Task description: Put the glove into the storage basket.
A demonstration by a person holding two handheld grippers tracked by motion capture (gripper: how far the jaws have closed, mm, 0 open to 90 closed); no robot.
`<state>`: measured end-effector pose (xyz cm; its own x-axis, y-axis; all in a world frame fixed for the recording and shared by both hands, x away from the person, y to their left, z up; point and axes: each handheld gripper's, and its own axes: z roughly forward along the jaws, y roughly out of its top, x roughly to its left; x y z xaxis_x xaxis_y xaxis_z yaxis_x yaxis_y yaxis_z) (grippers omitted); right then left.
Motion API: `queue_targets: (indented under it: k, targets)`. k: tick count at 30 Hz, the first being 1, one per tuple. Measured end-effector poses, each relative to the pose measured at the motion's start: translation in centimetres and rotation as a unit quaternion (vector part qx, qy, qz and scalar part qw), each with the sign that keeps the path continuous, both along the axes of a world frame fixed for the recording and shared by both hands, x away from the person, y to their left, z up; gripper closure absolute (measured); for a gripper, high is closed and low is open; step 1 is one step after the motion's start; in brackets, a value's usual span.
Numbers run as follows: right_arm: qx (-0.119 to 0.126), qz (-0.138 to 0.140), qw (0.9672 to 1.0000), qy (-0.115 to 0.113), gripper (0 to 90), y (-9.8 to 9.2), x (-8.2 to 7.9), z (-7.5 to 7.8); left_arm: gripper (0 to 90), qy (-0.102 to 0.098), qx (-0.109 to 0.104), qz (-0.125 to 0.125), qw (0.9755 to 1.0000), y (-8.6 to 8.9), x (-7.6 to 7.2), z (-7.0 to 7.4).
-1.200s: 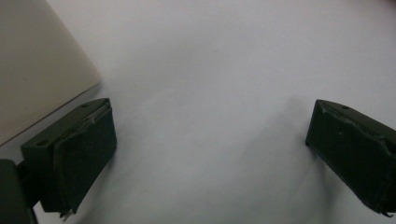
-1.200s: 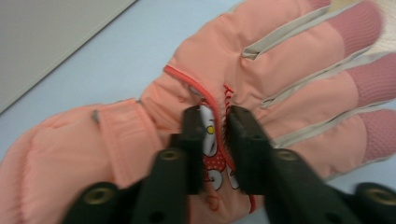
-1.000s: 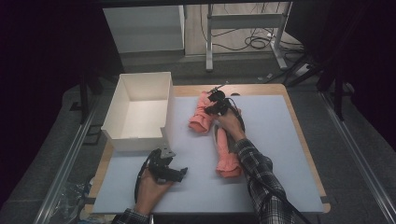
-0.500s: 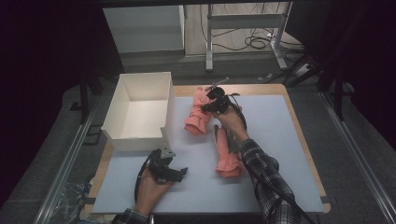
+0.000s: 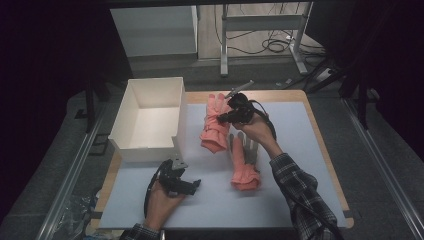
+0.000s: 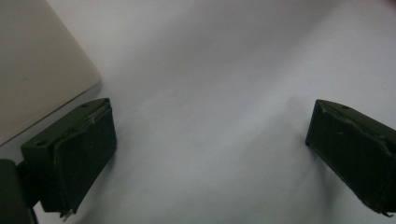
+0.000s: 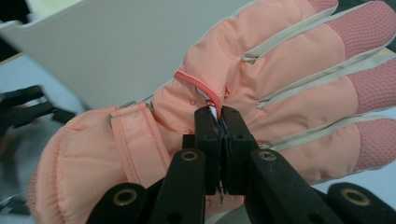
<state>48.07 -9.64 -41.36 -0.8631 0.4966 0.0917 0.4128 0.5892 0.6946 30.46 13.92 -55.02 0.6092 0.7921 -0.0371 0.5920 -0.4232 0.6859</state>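
Two salmon-pink padded gloves show on the pale mat. One pink glove (image 5: pixel 214 125) (image 7: pixel 261 88) hangs lifted by its middle, with my right gripper (image 5: pixel 223 118) (image 7: pixel 219 128) shut on a fold of its fabric near a red seam. The other glove (image 5: pixel 245 162) lies flat on the mat, palm side grey, just below the right hand. Near the front left, my left gripper (image 5: pixel 186 184) (image 6: pixel 210 154) rests low over the bare mat, jaws wide open and nothing between them.
A white open box (image 5: pixel 146 120) stands at the mat's left, its wall (image 7: pixel 107 42) close behind the lifted glove and its corner (image 6: pixel 37 70) beside the left gripper. The wooden table edge (image 5: pixel 325 145) rims the mat. Cables and a metal stand (image 5: pixel 260 35) lie beyond the table.
My right gripper has risen and moved left toward the box, carrying the glove off the mat with it. The left gripper has stayed put.
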Motion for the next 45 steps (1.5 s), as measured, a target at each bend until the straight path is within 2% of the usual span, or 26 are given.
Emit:
queue_targets:
  k: [5, 10, 16, 22, 27, 32, 36, 38, 39, 43, 45]
  targets:
    - [-0.003, 0.017, 0.9998, -0.005, 86.7, -1.5, -1.6, 1.1, 1.7, 0.0, 0.0, 0.0, 1.0, 0.0, 0.0, 0.0]
    - [-0.003, 0.023, 0.9997, 0.001, 86.7, -3.6, -3.0, 1.6, 1.7, 0.0, -0.001, 0.001, 1.0, 0.0, 0.0, 0.0]
    - [-0.013, 0.029, 0.9994, 0.01, 86.7, -6.4, -4.9, 1.5, 1.6, 0.0, 0.0, 0.001, 1.0, 0.0, 0.0, 0.0]
    - [-0.02, 0.034, 0.999, 0.023, 86.6, -8.3, -6.6, 0.9, 1.7, 0.0, 0.0, 0.0, 1.0, 0.0, 0.0, 0.0]
    - [-0.03, 0.05, 0.9978, 0.031, 86.5, -8.8, -7.7, -0.2, 1.7, 0.0, 0.0, 0.0, 1.0, 0.0, 0.0, 0.0]
    - [-0.042, 0.054, 0.9968, 0.041, 86.3, -8.6, -7.6, -2.1, 1.7, 0.0, 0.0, 0.0, 1.0, 0.0, 0.0, 0.0]
    - [-0.05, 0.05, 0.997, 0.03, 85.8, -8.4, -7.5, -3.2, 1.6, -0.001, 0.0, 0.0, 1.0, 0.0, 0.0, 0.0]
    - [-0.068, 0.047, 0.9963, 0.023, 85.3, -8.1, -7.6, -3.8, 1.7, -0.001, 0.0, 0.0, 1.0, 0.0, 0.0, 0.0]
    - [-0.068, 0.046, 0.9964, 0.023, 85.1, -8.1, -7.6, -4.0, 1.6, -0.001, 0.0, 0.0, 1.0, 0.0, 0.0, 0.0]
    - [-0.059, 0.037, 0.9973, 0.026, 80.2, -8.3, -7.7, -4.5, 1.7, -0.001, 0.0, 0.001, 1.0, 0.0, 0.0, 0.0]
    - [-0.055, 0.031, 0.9978, 0.02, 72.9, -8.4, -7.9, -4.5, 1.7, -0.001, 0.001, 0.001, 1.0, 0.0, 0.0, 0.0]
